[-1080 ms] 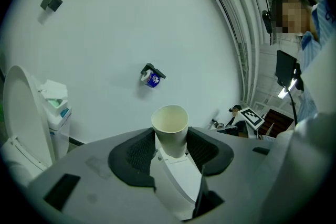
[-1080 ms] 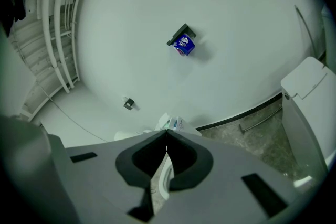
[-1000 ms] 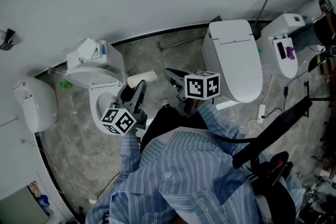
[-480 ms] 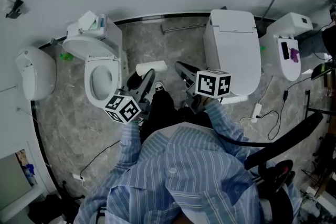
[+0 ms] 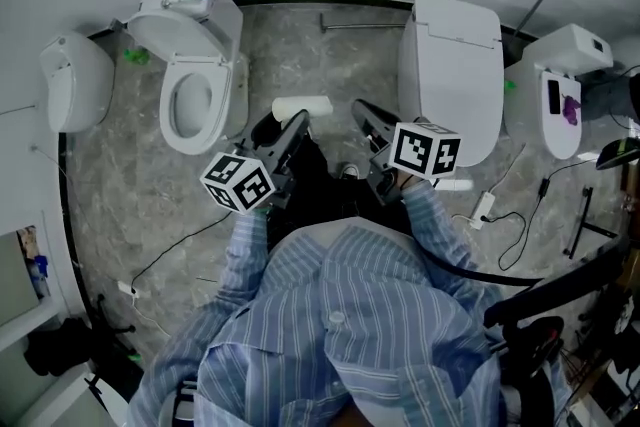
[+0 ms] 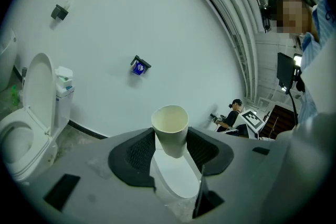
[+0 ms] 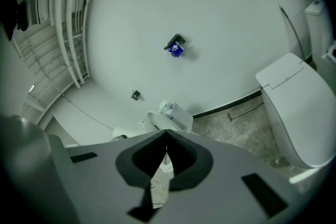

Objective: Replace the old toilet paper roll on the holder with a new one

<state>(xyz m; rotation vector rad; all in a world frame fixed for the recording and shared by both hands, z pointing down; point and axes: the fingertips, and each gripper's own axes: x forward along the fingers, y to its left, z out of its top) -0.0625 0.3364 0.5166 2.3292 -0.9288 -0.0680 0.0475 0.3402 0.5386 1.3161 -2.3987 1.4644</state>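
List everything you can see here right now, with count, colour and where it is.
open-lid toilet: one, white, upper left floor.
closed-lid toilet: one, white, upper centre-right.
toilet-like fixture with purple patch: one, white, far right.
rounded wall fixture: one, white, far left.
thin metal bar: one, grey, floor by the wall.
small blue object on dark bracket: one, on the white wall.
power strip with cable: one, white, floor at right.
empty cardboard tube: one, pale, centre.
left gripper: one, grey, shut on the tube.
right gripper: one, grey, shut, empty.
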